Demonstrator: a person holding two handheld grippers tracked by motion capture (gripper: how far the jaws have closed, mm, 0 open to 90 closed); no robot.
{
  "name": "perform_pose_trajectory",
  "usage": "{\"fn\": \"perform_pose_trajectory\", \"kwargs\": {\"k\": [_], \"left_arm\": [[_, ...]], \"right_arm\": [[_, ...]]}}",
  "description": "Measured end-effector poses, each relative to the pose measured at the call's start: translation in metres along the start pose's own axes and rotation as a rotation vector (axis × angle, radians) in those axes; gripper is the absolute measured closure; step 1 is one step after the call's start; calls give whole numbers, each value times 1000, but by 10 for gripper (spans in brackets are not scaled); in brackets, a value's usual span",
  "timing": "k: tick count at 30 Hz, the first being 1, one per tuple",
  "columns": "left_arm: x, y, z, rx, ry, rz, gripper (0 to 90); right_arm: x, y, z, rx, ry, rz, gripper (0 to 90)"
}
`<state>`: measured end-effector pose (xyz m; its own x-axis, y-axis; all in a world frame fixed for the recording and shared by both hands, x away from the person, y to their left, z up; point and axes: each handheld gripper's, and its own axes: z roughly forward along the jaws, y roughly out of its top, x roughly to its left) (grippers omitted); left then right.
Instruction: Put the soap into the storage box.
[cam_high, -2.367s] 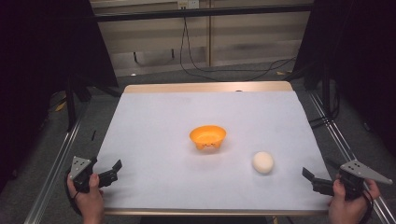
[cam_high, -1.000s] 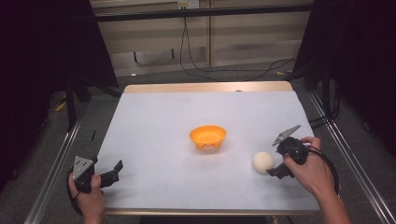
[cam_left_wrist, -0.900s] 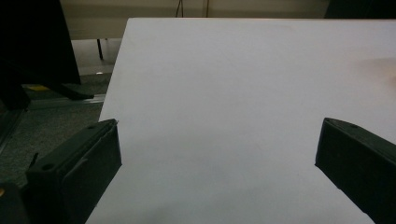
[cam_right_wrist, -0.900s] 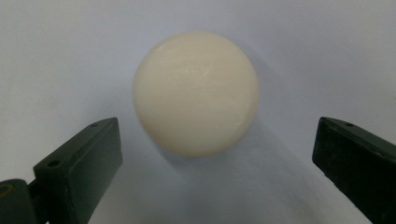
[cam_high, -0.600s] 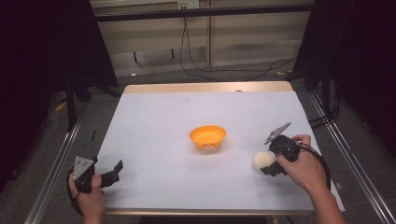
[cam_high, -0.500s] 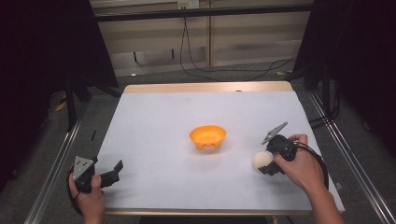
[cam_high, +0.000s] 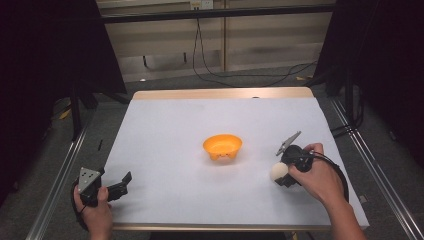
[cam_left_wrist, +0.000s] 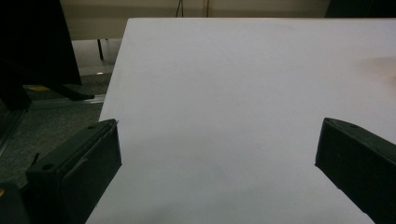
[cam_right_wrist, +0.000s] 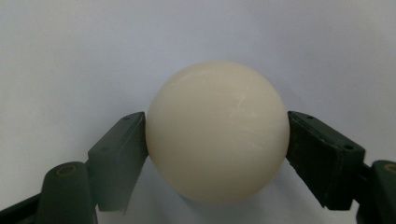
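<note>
Two hand-held grippers work at a white table. On the person's right side, the right gripper has just been closing, and its two black jaws now press against both sides of a cream-white ball, which rests on the table near the front right corner. An orange bowl stands at the middle of the table, near the ball but apart from it. At the front left corner, the left gripper rests in the person's left hand, its jaws spread wide with nothing but bare table between them.
</note>
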<state>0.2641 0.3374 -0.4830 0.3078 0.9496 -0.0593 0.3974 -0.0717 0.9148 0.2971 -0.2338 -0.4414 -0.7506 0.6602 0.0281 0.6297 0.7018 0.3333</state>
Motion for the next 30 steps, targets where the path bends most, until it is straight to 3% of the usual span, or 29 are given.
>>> {"fn": "perform_pose_trajectory", "kwargs": {"k": [6,19,30], "left_arm": [[0,0,0,1,2,2,0],[0,0,0,1,1,1,0],[0,0,0,0,-4,-1,0]], "right_arm": [[0,2,6,11,-2,-8,229],[-1,9,4,9,-6,-2,233],[-3,38,-15,-13,-9,-55,233]]}}
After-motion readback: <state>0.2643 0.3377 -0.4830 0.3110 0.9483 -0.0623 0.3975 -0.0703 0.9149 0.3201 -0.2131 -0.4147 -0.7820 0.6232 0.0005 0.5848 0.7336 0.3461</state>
